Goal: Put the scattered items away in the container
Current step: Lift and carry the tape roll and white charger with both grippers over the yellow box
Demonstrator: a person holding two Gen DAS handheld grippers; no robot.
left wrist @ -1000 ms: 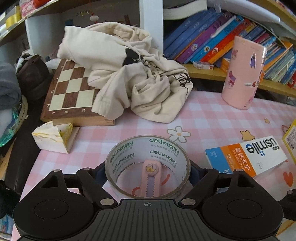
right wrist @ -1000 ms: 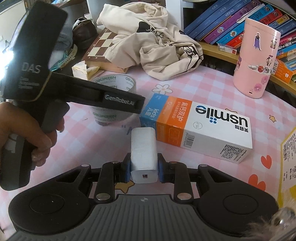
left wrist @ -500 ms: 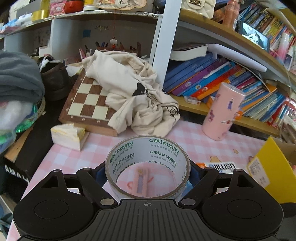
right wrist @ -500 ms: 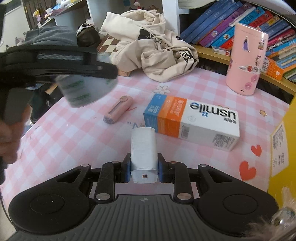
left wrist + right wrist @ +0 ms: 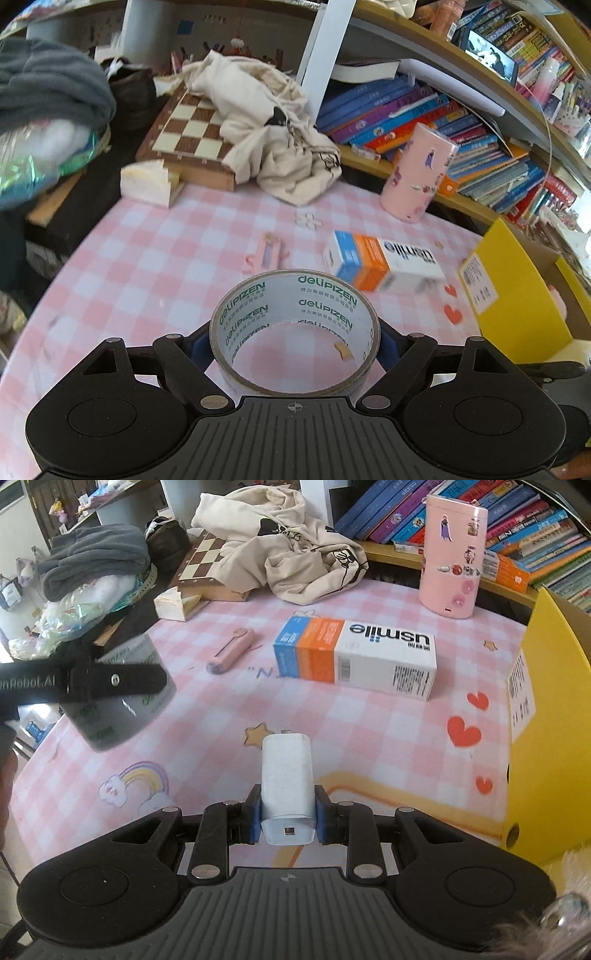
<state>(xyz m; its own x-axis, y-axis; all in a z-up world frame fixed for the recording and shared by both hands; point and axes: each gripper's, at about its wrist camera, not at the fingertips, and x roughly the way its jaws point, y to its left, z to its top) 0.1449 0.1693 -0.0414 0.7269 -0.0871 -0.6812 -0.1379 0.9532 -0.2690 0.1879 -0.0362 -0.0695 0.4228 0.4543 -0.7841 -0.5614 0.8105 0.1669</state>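
Note:
My left gripper (image 5: 294,345) is shut on a wide roll of clear tape (image 5: 295,310), held above the pink checked table (image 5: 155,266). That roll (image 5: 122,709) also shows at the left of the right wrist view, lifted off the table. My right gripper (image 5: 287,814) is shut on a small white charger block (image 5: 286,775). On the table lie an orange, blue and white usmile box (image 5: 354,657) and a small pink stick-shaped item (image 5: 231,651). The yellow container (image 5: 543,716) stands at the right edge; its yellow wall (image 5: 517,302) is also in the left wrist view.
A cream garment (image 5: 280,550) lies over a chessboard (image 5: 207,565) at the back. A tall pink cylinder (image 5: 452,554) stands near the bookshelf (image 5: 461,122). A tissue pack (image 5: 177,603) and piled clothes (image 5: 92,557) sit at the left.
Both grippers have risen and moved right toward the yellow container with their loads. The tape roll has come off the pink item, which now lies in plain view on the table.

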